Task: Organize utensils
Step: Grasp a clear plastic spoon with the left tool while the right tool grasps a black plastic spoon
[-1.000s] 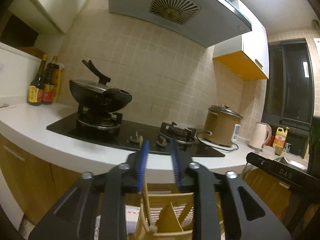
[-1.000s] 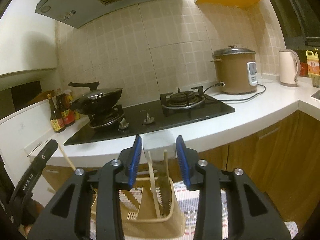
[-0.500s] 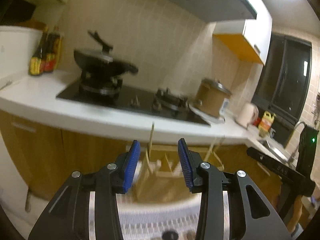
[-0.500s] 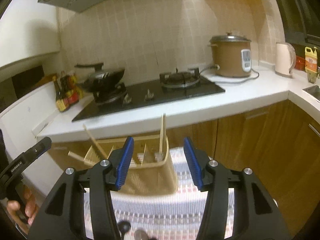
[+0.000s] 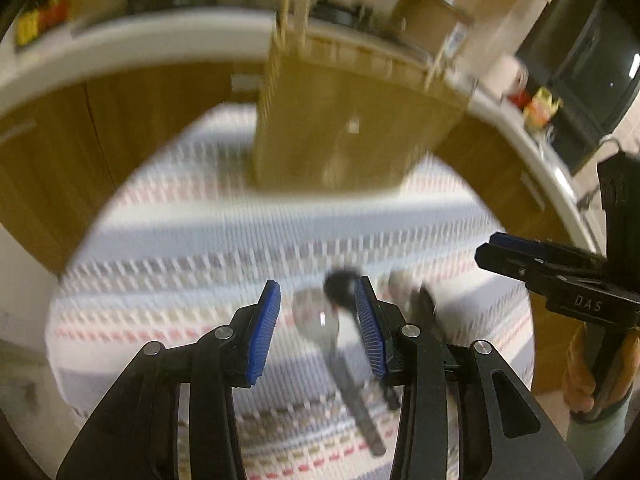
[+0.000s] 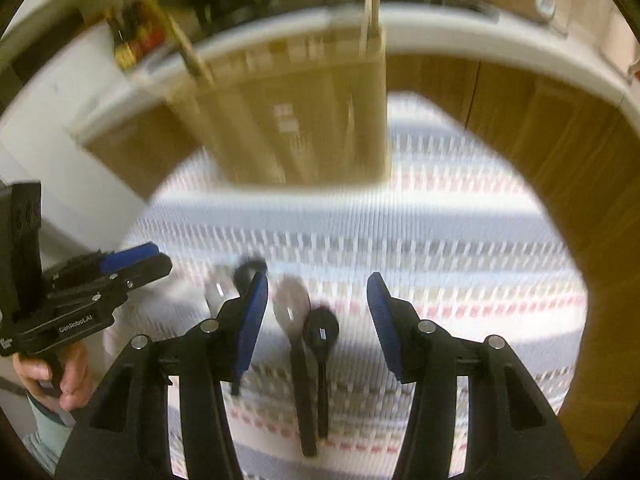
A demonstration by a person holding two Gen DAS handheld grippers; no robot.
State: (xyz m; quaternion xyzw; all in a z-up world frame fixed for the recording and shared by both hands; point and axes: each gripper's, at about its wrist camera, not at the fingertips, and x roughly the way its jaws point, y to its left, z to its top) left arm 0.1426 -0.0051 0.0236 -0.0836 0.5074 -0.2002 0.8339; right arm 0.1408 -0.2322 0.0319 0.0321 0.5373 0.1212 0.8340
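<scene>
Both jaws stand wide, holding nothing. Just ahead of the right gripper, a clear-bowled spoon and a black spoon lie side by side, handles toward it, on the striped woven mat; pinch one slim handle squarely. The left gripper hovers over what seem, through blur, to be more utensils. Beyond the spoons stands the slatted wooden holder.

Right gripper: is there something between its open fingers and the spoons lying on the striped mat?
Nothing visible. The right gripper is open, and the silver spoon and black spoon lie side by side on the striped mat directly between its fingers. The wooden utensil holder stands farther back, not in between.
</scene>
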